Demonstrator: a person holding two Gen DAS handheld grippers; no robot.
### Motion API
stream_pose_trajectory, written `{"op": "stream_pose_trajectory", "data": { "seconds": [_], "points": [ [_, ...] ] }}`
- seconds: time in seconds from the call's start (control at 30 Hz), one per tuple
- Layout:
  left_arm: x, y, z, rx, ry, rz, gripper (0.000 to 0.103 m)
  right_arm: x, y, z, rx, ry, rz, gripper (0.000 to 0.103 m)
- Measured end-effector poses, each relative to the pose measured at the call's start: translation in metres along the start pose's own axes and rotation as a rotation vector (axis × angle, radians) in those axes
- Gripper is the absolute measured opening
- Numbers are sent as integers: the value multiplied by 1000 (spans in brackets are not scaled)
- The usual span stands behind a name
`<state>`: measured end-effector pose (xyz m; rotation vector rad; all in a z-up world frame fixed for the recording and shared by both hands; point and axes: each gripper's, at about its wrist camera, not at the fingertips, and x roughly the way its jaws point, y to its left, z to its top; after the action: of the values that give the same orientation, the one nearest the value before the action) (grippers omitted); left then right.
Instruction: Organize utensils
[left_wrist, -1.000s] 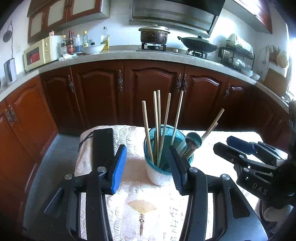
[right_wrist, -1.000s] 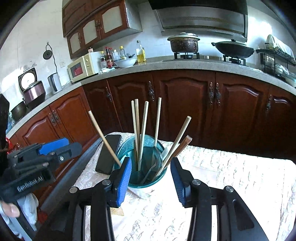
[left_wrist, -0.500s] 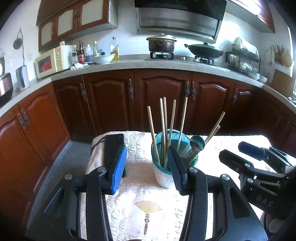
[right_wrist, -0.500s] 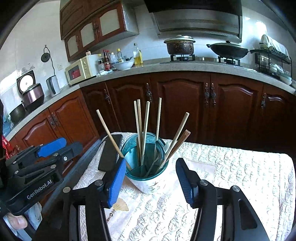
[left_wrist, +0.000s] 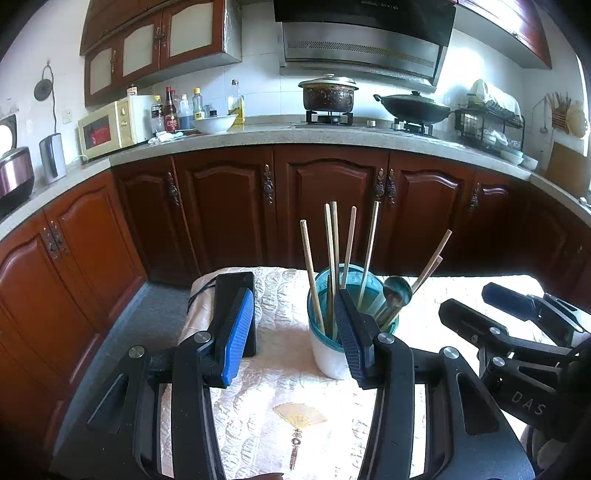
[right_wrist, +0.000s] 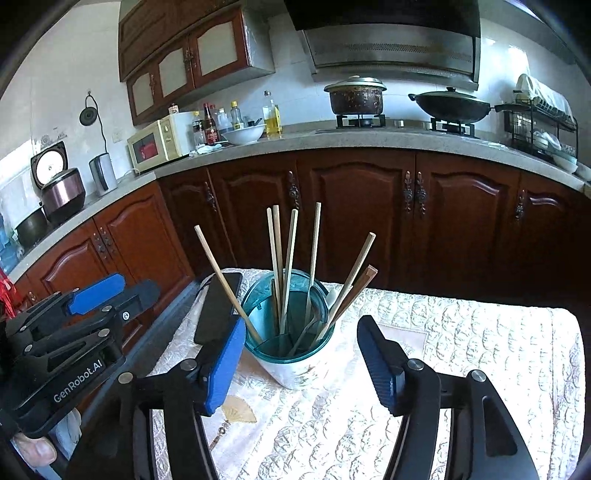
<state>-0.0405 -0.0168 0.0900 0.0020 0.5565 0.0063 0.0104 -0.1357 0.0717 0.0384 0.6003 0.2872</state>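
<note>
A teal-rimmed white utensil cup (left_wrist: 328, 354) (right_wrist: 291, 332) stands on a small table with a cream patterned cloth (left_wrist: 280, 413) (right_wrist: 443, 369). It holds several wooden chopsticks (left_wrist: 332, 251) (right_wrist: 291, 258) and a spoon (left_wrist: 397, 291). My left gripper (left_wrist: 291, 332) is open and empty, level with the cup, its right finger in front of the rim. My right gripper (right_wrist: 301, 350) is open and empty, its fingers either side of the cup and nearer the camera. Each gripper shows in the other's view: the right one (left_wrist: 517, 321), the left one (right_wrist: 103, 299).
A black phone (left_wrist: 236, 314) (right_wrist: 218, 306) lies on the cloth left of the cup. Dark wooden cabinets (left_wrist: 325, 210) and a stone counter with a microwave (left_wrist: 110, 127), pot (left_wrist: 328, 94) and wok (left_wrist: 413, 107) run behind the table.
Both grippers have drawn back and up from the cup; it sits lower and smaller in both views. Both stay open. The cup and utensils have not moved.
</note>
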Motion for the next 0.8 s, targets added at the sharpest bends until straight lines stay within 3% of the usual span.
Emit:
{"op": "stream_pose_trajectory", "data": {
  "seconds": [0.8],
  "points": [
    [0, 0, -1, -2, 1, -1, 45, 6, -6, 4, 9, 15, -14, 62]
  ]
}}
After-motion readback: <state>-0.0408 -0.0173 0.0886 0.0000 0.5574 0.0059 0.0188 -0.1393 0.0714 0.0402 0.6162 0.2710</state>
